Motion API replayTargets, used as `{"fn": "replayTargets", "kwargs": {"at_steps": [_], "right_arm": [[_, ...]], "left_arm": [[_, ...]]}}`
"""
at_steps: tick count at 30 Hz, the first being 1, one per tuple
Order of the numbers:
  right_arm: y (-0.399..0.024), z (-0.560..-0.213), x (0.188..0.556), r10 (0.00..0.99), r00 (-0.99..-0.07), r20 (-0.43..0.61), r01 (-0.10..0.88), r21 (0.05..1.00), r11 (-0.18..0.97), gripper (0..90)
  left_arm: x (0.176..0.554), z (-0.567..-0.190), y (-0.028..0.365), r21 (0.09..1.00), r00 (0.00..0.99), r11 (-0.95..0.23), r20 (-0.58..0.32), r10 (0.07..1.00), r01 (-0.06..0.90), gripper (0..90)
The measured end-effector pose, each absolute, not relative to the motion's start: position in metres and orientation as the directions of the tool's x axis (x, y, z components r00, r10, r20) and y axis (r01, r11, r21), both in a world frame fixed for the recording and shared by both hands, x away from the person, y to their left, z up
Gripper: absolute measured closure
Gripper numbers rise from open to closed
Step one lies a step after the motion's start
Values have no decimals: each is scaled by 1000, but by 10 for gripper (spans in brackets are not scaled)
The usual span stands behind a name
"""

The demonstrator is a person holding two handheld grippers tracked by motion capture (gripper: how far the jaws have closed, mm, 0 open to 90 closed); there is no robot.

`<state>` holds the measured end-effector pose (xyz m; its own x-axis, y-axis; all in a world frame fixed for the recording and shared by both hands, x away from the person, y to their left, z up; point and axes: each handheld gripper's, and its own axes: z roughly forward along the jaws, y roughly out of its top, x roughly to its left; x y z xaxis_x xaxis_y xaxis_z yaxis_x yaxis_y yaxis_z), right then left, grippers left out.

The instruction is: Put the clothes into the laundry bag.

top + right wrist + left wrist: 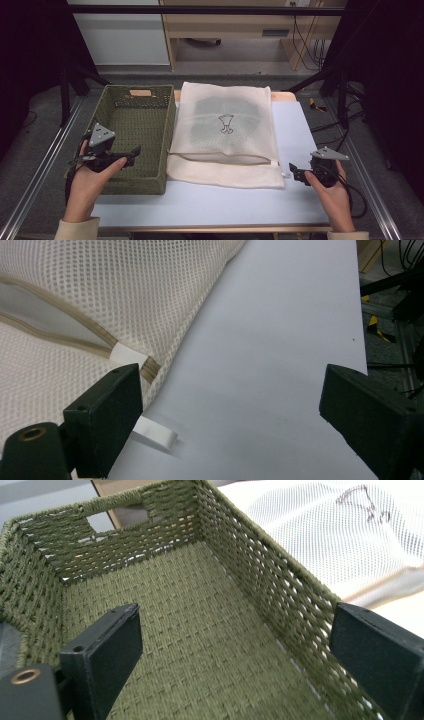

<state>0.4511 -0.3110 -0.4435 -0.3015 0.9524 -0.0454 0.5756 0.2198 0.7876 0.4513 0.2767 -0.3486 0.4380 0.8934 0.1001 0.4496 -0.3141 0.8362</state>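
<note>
A cream mesh laundry bag (240, 135) lies flat in the middle of the white table (292, 130), with a dark garment (202, 122) showing through the mesh. Its zipper opening (225, 158) gapes along the near side. My right gripper (295, 172) sits low at the bag's near right corner, jaws open and empty. In the right gripper view, the bag (75, 285), its zipper end (127, 356) and a white pull tab (157, 434) lie just by the left jaw of the right gripper (230, 385). My left gripper (132, 154) hovers open over the green woven basket (168, 127).
Between the jaws of the left gripper (235, 630), the basket (280, 580) shows a bare woven floor and a handle cut-out (117, 516) in its far wall. Metal frame rails run along both table sides. Bare table (280, 340) stretches right of the bag.
</note>
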Motion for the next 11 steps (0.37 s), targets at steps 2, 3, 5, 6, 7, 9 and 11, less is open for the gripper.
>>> {"fn": "replayTargets", "kwargs": {"at_steps": [2,3,5,6,7,9,11], "right_arm": [[-311,-447,448,951,-307,-46,567,794,221,113],[-311,-447,448,951,-307,-46,567,794,221,113],[-309,-452,445,949,-310,-46,551,805,219,114],[-307,-454,444,948,-310,-64,541,809,231,114],[-306,-454,444,949,-307,-69,540,808,234,112],[-305,-456,445,950,-298,-95,524,815,246,95],[-305,-457,447,953,-288,-99,524,817,243,91]], "left_arm": [[449,-348,276,836,436,-315,102,894,449,71],[448,-348,276,837,440,-318,105,892,445,71],[444,-348,278,840,437,-309,97,894,446,70],[443,-348,280,847,427,-293,87,900,445,70],[443,-348,280,847,427,-293,87,900,445,71],[441,-348,281,847,424,-292,88,902,445,71],[439,-348,281,844,426,-297,92,900,447,71]]}}
